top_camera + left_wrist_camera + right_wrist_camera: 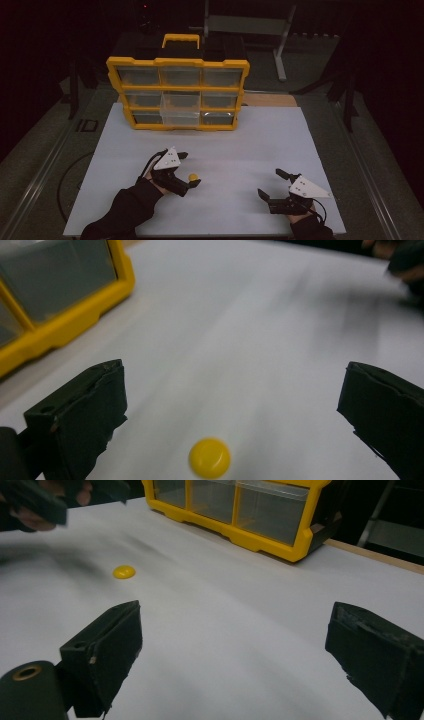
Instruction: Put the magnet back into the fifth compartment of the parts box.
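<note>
The left hand-held gripper point(191, 170) lies low over the white surface point(240, 145), its forearm in a dark sleeve point(125, 205) coming in from the bottom left and angling toward the middle. Its jaws are spread wide, pointing to the right across the surface, and a small yellow disc point(193, 177) lies on the surface between them, touching neither. In the left gripper view the yellow disc point(209, 457) sits flat in the gap, closer to the base of the jaws than to the tips.

The right hand-held gripper point(267, 182) rests near the front right corner of the surface, also held low, with its jaws spread apart and nothing between them. They point left, toward the disc, which lies well apart from them.

A yellow organiser box point(177, 92) with clear drawers stands upright at the far edge of the surface, well apart from both grippers. Between it and the two grippers stretches a broad bare band of white. The right hand-held gripper sits close to the front edge; the left one has more room around it.
</note>
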`<action>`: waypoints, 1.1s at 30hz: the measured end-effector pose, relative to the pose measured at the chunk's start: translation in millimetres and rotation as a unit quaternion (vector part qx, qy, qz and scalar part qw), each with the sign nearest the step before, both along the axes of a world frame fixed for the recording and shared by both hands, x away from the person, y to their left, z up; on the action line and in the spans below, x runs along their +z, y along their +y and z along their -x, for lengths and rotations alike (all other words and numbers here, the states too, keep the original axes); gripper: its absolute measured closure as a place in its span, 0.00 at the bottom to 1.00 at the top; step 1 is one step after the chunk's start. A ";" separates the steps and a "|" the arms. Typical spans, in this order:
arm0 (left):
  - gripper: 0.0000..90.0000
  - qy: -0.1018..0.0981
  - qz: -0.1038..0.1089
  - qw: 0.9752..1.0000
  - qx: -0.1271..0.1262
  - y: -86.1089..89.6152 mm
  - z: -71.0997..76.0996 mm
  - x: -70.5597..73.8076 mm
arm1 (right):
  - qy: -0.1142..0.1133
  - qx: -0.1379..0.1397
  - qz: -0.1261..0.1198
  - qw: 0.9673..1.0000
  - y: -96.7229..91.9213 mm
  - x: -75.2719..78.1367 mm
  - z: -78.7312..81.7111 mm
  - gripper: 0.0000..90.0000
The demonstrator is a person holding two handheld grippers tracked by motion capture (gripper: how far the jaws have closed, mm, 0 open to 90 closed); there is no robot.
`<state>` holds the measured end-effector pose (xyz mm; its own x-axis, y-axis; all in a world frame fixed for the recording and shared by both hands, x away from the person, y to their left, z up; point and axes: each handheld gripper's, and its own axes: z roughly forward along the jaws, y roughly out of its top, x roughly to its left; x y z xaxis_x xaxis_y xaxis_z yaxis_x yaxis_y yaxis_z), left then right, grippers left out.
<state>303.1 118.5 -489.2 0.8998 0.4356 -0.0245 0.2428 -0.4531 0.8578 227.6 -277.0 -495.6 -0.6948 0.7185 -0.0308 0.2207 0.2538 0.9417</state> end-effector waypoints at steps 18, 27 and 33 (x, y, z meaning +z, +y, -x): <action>0.18 0.051 -0.077 0.995 -0.021 -8.3 -6.4 -24.2 | 0.001 0.005 0.007 1.000 2.0 -1.0 -0.3 0.09; 0.33 0.067 -0.105 0.992 -0.017 -9.8 -12.7 -27.7 | 0.000 0.006 0.006 1.000 2.1 -0.7 0.1 0.09; 0.47 0.071 -0.121 0.990 -0.016 -10.8 -15.1 -29.4 | -0.001 0.005 0.006 1.000 1.9 -0.6 0.2 0.09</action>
<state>318.2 107.7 -518.6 0.9084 0.4149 -0.0510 0.3355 -0.6509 0.6811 227.4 -275.1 -496.2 -0.7022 0.7109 -0.0405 0.2163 0.2672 0.9391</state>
